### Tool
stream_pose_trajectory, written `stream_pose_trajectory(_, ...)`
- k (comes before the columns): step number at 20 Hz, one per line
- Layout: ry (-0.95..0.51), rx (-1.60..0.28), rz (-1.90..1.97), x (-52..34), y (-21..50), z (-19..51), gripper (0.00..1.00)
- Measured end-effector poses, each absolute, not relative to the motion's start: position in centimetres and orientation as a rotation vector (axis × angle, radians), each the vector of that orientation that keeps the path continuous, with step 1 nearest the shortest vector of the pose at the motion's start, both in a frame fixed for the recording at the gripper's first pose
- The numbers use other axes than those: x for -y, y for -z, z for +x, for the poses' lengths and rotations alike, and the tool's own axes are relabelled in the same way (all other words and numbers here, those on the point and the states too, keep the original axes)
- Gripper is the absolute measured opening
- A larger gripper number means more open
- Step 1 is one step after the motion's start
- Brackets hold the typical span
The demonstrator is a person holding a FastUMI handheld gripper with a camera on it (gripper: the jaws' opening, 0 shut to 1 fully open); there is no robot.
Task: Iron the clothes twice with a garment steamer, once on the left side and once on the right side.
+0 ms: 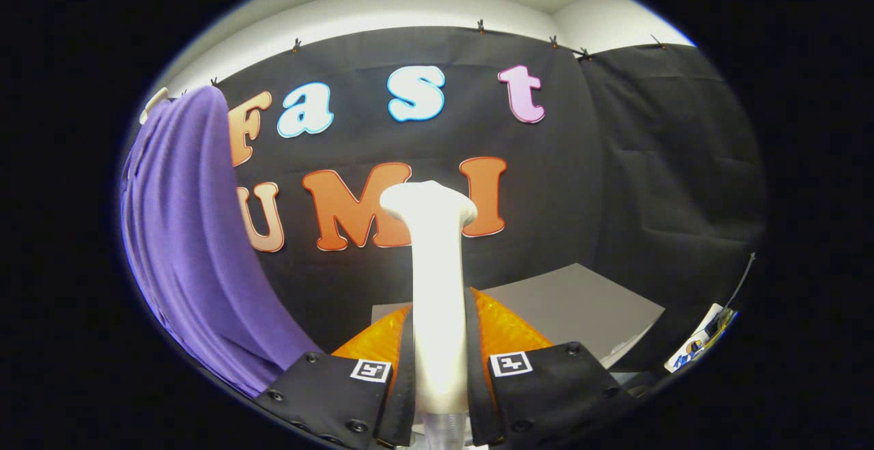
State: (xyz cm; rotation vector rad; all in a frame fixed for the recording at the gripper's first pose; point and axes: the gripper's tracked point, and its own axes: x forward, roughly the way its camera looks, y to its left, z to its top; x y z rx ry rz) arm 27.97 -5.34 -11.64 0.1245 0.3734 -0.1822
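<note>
Furthest left hangs a purple knitted garment (191,245), draped in soft vertical folds from a pale hanger (153,104) whose tip peeks out above the shoulder. It hangs free against the booth's black cloth wall (635,163), presumably so that its whole face can be swept from top to hem; it sits off to the left of the claw and somewhat ahead of it, not in contact with anything held.

In the middle, the claw (440,341) is closed narrow on the white plastic garment steamer (437,286): both fingers (382,347) press against the slim neck from either side, and the steamer's flared head stands upright beyond the fingertips. Gripping low on the neck probably leaves the head clear to meet fabric. The head points toward the black wall rather than the garment, so as a judgement the steamer is carried and not yet laid against the cloth; a turn to the left would be needed before either pass can count.

Right of the fingers and beyond them lies a flat grey tabletop (587,300), bare where it shows. At its far right edge sits a small printed card or packet (696,347), too small to identify. Above, the black cloth is clipped along a white wall (410,9) that curves into a corner.
</note>
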Motion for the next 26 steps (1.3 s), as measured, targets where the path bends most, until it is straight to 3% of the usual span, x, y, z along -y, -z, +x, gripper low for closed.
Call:
stream_pose_trajectory(13, 0.278, -0.131, 0.108, -1.4, 3.6, 10.9, 0.39)
stream_pose_trajectory(26, 0.155, 0.003, 0.069, -13.6, -0.8, 3.8, 0.39)
